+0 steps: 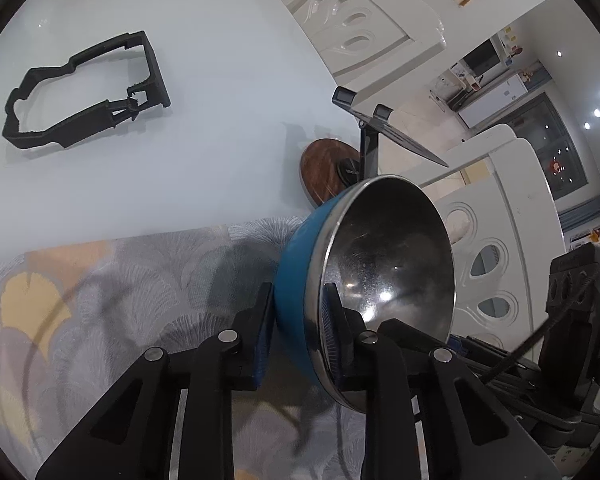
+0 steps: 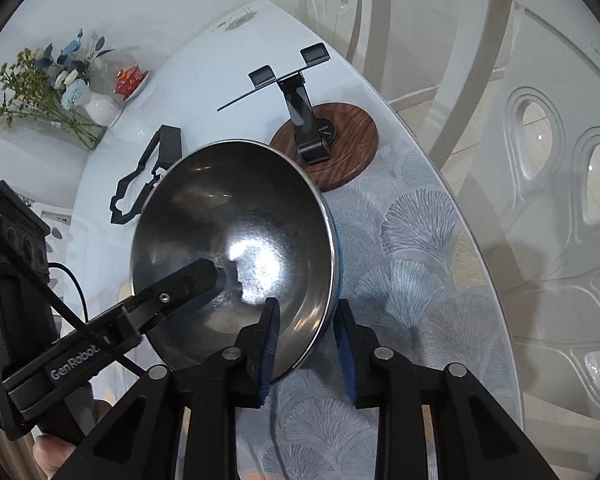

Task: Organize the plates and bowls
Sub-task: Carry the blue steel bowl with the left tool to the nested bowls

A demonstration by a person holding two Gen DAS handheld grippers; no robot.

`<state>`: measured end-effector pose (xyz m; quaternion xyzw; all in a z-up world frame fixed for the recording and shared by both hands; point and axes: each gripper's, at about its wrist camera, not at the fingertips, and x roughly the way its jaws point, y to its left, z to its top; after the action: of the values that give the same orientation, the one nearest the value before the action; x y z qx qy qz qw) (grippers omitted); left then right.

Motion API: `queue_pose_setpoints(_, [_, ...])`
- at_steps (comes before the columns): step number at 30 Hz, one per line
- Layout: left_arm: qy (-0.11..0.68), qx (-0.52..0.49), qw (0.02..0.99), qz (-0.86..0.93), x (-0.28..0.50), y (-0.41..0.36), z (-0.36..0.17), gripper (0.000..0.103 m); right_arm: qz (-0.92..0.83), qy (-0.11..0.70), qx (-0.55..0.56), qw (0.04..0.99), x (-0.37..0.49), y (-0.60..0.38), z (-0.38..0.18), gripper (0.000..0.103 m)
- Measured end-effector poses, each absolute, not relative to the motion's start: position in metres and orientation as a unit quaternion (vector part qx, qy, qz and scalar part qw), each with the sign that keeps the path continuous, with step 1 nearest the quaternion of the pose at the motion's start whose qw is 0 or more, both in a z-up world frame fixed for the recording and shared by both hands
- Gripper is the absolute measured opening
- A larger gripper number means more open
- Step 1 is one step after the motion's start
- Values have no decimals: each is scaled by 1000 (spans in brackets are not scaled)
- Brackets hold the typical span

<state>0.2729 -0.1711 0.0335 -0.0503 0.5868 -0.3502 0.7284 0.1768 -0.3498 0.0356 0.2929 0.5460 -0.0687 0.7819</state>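
Above the near part of the patterned grey fan-print tablecloth (image 2: 420,240), a round bowl with a blue outside and a shiny steel inside (image 1: 384,256) is held tilted on edge. Its rim is pinched by the left gripper (image 1: 296,332), one finger on the blue wall and the other inside the steel. On the opposite side the rim is pinched in the same way by the right gripper (image 2: 308,340), whose blue-padded fingers (image 2: 346,344) are pressed on it from inside and outside. The word "GenRobot" is read on the left gripper's arm in the right wrist view. Just beyond the bowl a black tablet stand on a round dark wooden base (image 2: 328,140) is seen. Farther left a black plastic frame (image 1: 84,92) lies on the white glass table (image 1: 220,80). At the far left a white vase of blue flowers (image 2: 72,80) is placed.
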Motion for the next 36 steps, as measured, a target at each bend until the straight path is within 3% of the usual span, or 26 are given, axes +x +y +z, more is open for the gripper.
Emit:
queue_pose_setpoints(18, [542,-89,765,-338,202,-101,118,20,-35,535,258,804,120,-281,121,23])
queue_pose_setpoints(36, [511,-111,793,-313,75,15,171,20,3,527,236,816,-4,-165,179,23])
